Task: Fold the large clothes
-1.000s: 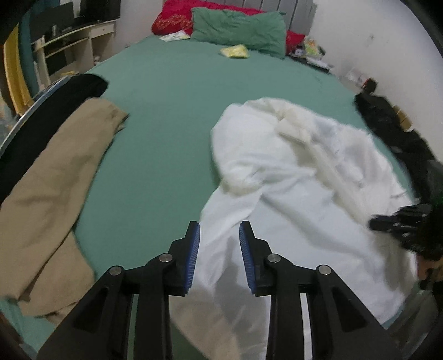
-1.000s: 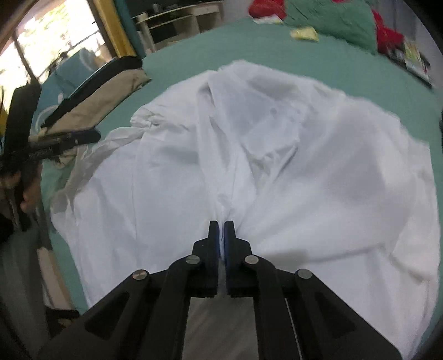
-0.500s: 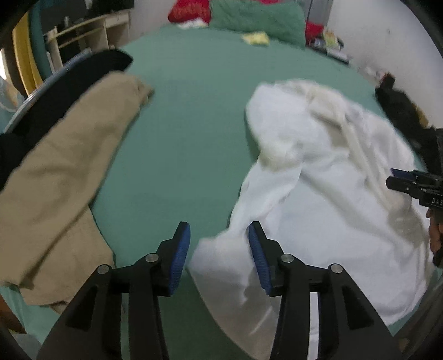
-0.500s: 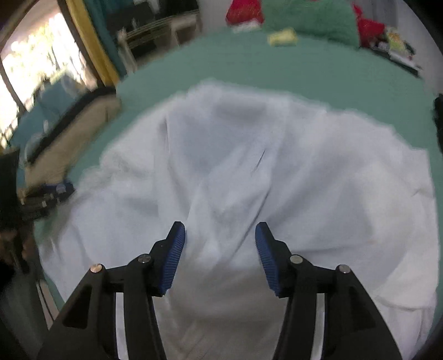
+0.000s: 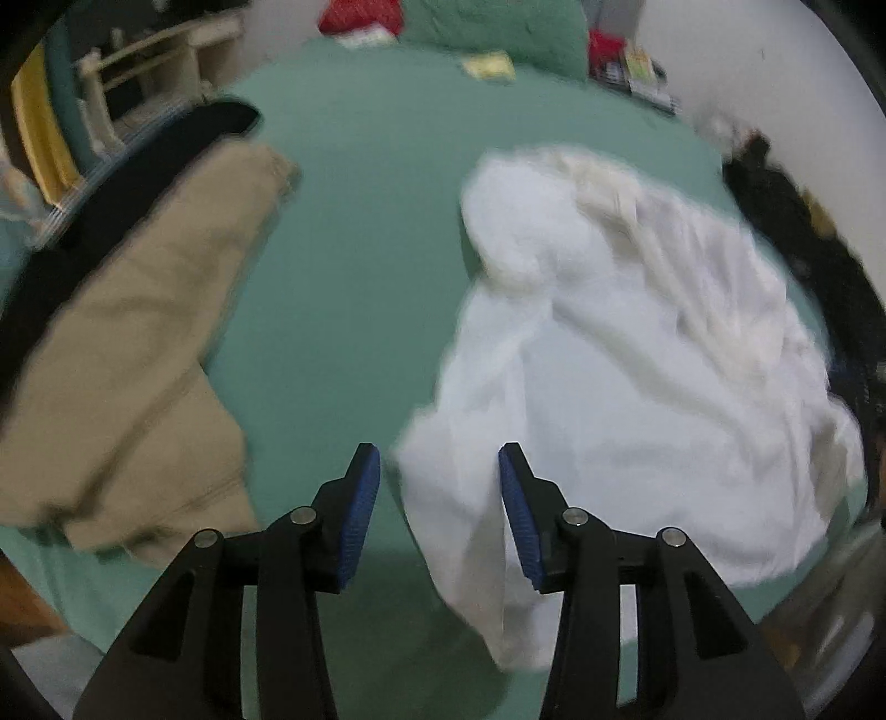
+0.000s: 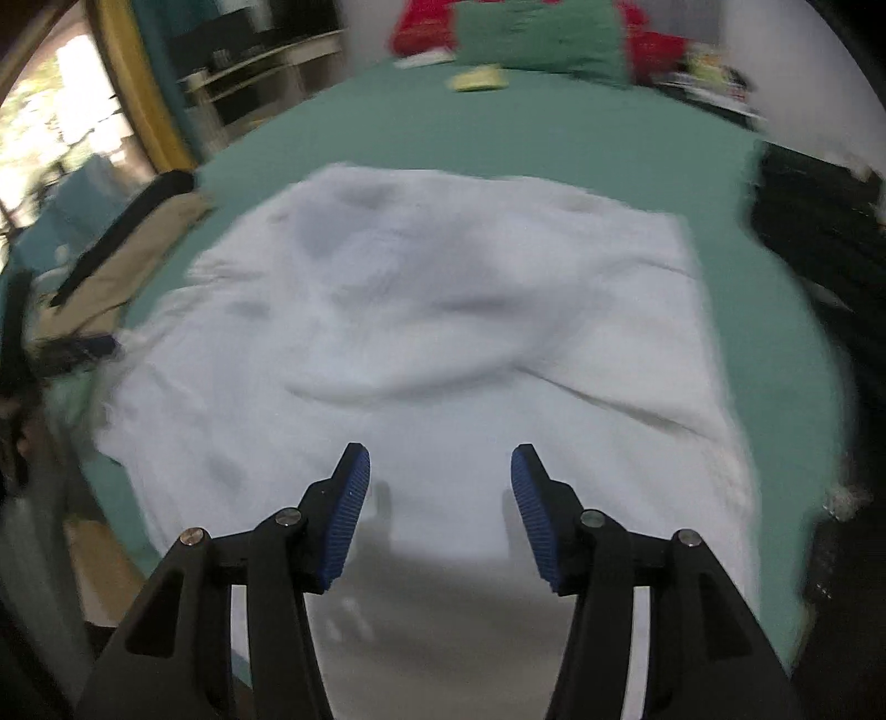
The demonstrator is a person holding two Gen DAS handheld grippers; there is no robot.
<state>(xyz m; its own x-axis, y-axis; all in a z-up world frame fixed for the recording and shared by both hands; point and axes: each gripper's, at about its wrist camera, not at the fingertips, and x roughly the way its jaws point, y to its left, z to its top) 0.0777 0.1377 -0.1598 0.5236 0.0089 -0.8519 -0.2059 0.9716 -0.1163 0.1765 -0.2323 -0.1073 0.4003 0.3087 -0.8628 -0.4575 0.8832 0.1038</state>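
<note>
A large white garment (image 5: 626,354) lies rumpled on the green bed sheet (image 5: 360,232). In the right wrist view the garment (image 6: 454,310) is spread wide and fairly flat. My left gripper (image 5: 440,490) hovers open over the garment's near left corner, and its blue pads (image 5: 362,498) do not touch the cloth. My right gripper (image 6: 440,490) is open above the garment's near middle, with nothing between its fingers. The left gripper (image 6: 83,348) shows blurred at the garment's left edge in the right wrist view.
A tan garment (image 5: 127,343) and a black one (image 5: 138,183) lie along the bed's left side. Dark clothes (image 5: 803,238) are heaped on the right. A green pillow (image 6: 537,33), a red pillow (image 5: 354,14) and a yellow item (image 5: 487,65) sit at the head. A shelf (image 5: 155,61) stands far left.
My right gripper let go of the pinched fold of white cloth, opened wide and lifted away. My left jaws widened and shifted so the garment's corner now lies under them.
</note>
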